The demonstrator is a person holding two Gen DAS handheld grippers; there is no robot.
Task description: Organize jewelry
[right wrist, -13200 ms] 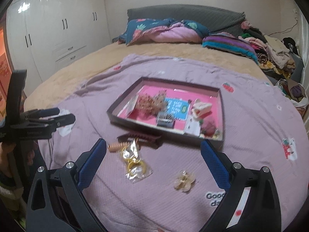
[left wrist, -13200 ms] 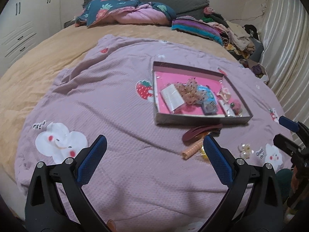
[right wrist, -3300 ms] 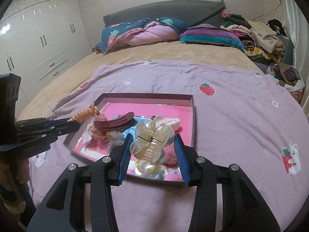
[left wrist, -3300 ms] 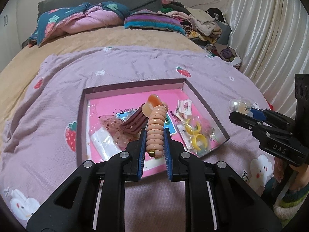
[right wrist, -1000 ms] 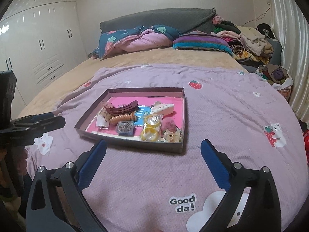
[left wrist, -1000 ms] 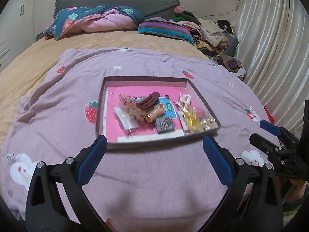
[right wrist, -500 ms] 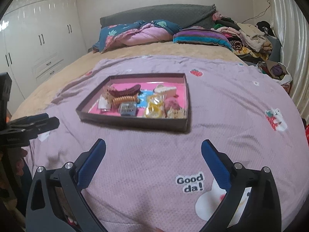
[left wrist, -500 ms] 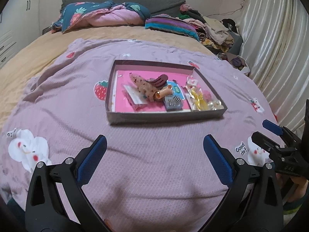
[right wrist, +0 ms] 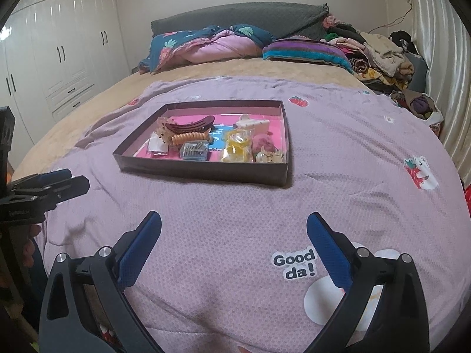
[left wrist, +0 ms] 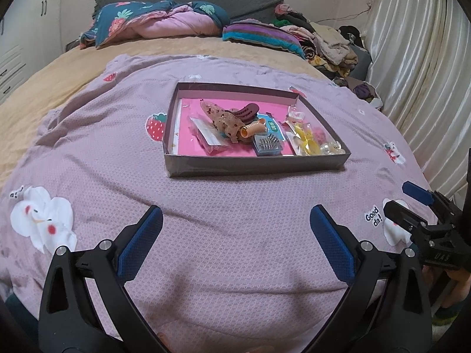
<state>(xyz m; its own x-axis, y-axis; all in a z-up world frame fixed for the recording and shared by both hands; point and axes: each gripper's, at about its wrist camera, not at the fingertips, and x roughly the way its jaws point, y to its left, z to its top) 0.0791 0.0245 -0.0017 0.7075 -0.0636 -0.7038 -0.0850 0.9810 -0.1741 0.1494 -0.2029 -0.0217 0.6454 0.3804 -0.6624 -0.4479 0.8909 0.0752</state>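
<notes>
A shallow dark box (left wrist: 253,169) (right wrist: 203,172) with a pink floor lies on the purple blanket. Inside it are a maroon claw clip (left wrist: 245,111) (right wrist: 190,126), an orange spiral hair tie (left wrist: 253,129) (right wrist: 188,138), a small grey comb clip (left wrist: 268,143) (right wrist: 194,150), yellow rings in a clear bag (left wrist: 304,144) (right wrist: 238,146) and a pearly clip (left wrist: 331,148) (right wrist: 269,156). My left gripper (left wrist: 235,229) is open and empty, well in front of the box. My right gripper (right wrist: 234,229) is also open and empty, in front of the box.
The purple blanket (left wrist: 235,206) covers a tan bed (right wrist: 235,67). Pillows and a folded quilt (right wrist: 212,44) lie at the headboard, piled clothes (right wrist: 379,53) at the far right. White wardrobes (right wrist: 59,58) stand at left, a curtain (left wrist: 418,73) at right.
Both grippers have drawn back and lowered a little, so the box sits farther away in each view. Both stay open and empty.
</notes>
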